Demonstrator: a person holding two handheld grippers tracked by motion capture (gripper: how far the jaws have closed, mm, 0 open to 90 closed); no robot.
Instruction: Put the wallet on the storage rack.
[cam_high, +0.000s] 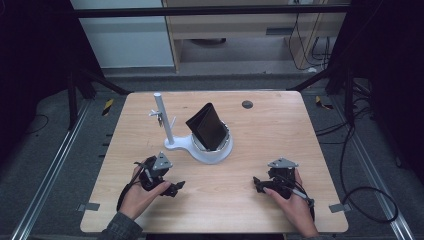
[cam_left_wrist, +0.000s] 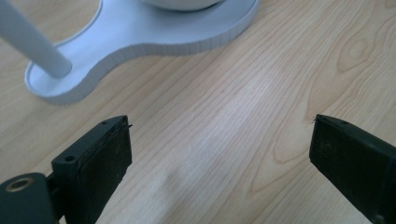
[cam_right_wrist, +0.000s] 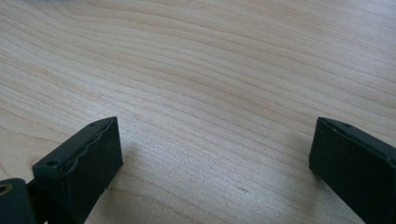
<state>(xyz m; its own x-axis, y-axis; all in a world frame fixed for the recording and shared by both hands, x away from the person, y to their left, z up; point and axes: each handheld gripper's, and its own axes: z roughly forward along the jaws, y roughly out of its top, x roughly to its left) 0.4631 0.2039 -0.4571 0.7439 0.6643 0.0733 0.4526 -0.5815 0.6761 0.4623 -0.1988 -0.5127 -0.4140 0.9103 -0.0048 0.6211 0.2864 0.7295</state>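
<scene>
Each hand carries a black gripper. The left gripper (cam_high: 176, 187) has a grey three-cornered plate on top, and a black cable trails from it along the wrist. The right gripper (cam_high: 257, 184) bears the same kind of grey plate, with a cable running back over the hand. Seen from the gripper views, the jaws are blocky, matte black, with flat inner faces and small round holes near their tips; a brass-coloured ring sits at the base of one. The left forearm wears a grey knitted sleeve (cam_high: 120, 229).
</scene>
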